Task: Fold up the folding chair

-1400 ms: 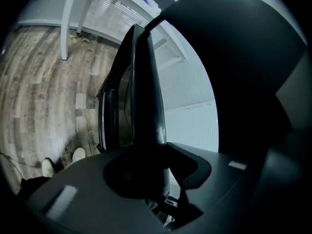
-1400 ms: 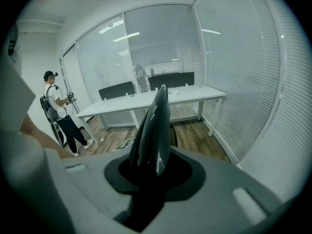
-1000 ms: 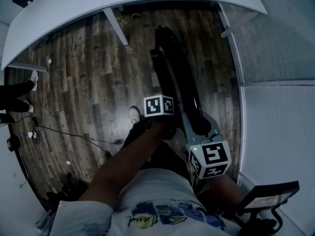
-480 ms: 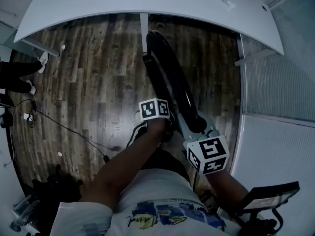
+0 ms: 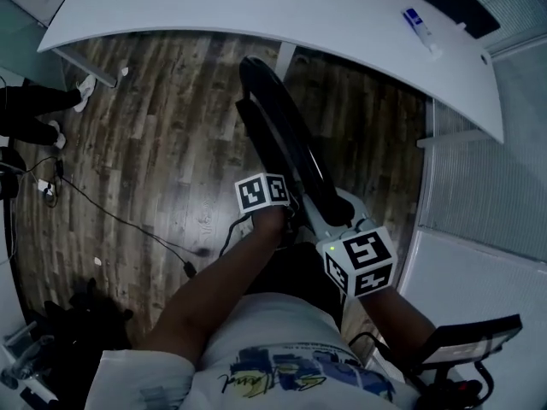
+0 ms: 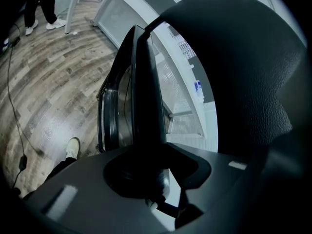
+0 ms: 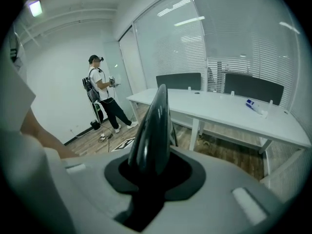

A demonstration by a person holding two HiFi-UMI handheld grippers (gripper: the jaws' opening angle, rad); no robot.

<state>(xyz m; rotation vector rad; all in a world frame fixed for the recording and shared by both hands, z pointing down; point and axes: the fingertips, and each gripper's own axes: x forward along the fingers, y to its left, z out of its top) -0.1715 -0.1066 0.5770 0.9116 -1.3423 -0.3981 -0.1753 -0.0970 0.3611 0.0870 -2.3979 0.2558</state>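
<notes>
The black folding chair point(image 5: 286, 139) is folded flat and seen edge-on, reaching from my hands toward the white table. My left gripper point(image 5: 289, 218) is shut on its near end from the left. My right gripper point(image 5: 335, 220) is shut on the same end from the right. The left gripper view shows the chair's dark frame point(image 6: 142, 96) running up out of the left gripper point(image 6: 152, 172). In the right gripper view, the chair's glossy edge point(image 7: 155, 126) rises from between the jaws of the right gripper point(image 7: 151, 174). The pads themselves are hidden by the chair.
A long white table point(image 5: 256, 11) spans the top, its leg point(image 5: 286, 58) just beyond the chair's far tip, a blue item point(image 5: 419, 20) on it. A glass wall with blinds point(image 5: 487, 186) runs along the right. Cables point(image 5: 111, 220) lie on the wood floor. A person point(image 7: 101, 89) stands at the far left.
The table has come nearer and fills more of the top of the head view. The chair and both grippers have swung a little left, still gripped the same way.
</notes>
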